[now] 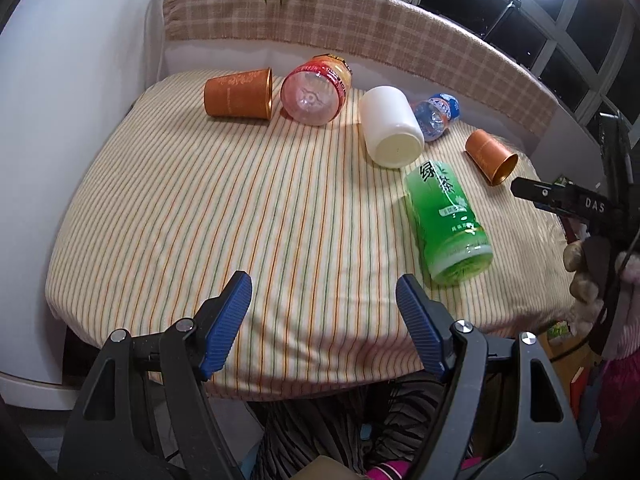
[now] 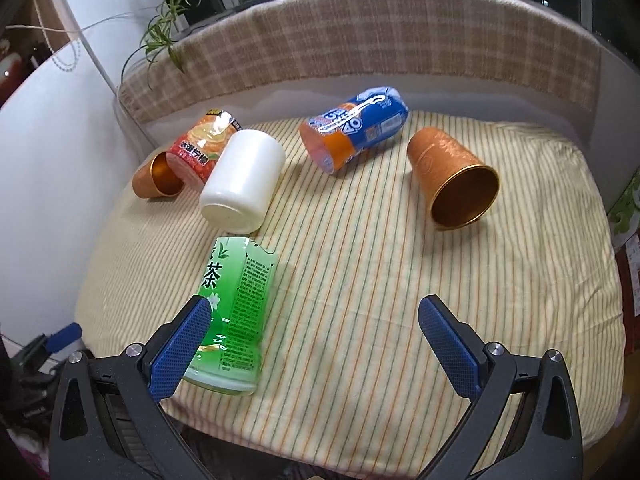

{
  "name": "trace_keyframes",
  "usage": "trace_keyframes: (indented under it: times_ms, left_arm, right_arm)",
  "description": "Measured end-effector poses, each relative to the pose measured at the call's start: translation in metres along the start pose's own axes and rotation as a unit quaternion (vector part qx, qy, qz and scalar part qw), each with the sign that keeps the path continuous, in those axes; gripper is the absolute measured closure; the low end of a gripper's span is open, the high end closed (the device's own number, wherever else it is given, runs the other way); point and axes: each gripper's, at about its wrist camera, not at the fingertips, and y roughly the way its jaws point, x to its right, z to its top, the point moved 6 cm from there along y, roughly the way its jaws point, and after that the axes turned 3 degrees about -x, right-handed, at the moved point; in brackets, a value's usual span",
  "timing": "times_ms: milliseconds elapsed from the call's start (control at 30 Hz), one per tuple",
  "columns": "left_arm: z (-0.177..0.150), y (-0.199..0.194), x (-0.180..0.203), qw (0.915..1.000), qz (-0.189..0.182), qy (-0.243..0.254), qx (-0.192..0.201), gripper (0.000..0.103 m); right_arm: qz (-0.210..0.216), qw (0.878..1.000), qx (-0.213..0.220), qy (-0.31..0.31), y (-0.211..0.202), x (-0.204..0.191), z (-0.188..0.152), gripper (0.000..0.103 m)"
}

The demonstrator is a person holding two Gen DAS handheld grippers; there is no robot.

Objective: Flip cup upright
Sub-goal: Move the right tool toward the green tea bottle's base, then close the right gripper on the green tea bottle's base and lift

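Cups: two orange cups on their sides on the striped cloth — right cup [image 2: 454, 184] near the right edge, mouth toward the camera; left cup [image 1: 239, 93] at the far left, beside the red bottle [image 1: 316, 94].
Left gripper [image 1: 324, 292]: jaws wide, empty, over bare cloth at the near edge.
Right gripper [image 2: 314, 320]: jaws wide, empty — green bottle [image 2: 234, 312] beside its left finger.
Centre: white cup [image 2: 244, 178] and blue bottle [image 2: 356, 132] lying down.
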Motion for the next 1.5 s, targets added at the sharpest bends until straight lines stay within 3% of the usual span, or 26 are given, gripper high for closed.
trace_keyframes:
  times_ms: [567, 1133, 1500]
  left_arm:
    - [-0.022, -0.006, -0.011, 0.9999, 0.004, -0.004, -0.009, 0.026]
    - [-0.021, -0.007, -0.012, 1.0, 0.004, 0.002, -0.005, 0.026]
    - [-0.019, -0.005, -0.015, 1.0, 0.002, -0.004, -0.008, 0.026]
  right_arm:
    - [0.031, 0.997, -0.072, -0.016, 0.031, -0.024, 0.008, 0.0]
    - [0.066, 0.983, -0.172, 0.006, 0.087, -0.039, 0.015, 0.001]
    - [0.071, 0.973, -0.217, 0.02, 0.116, -0.045, 0.018, 0.013]
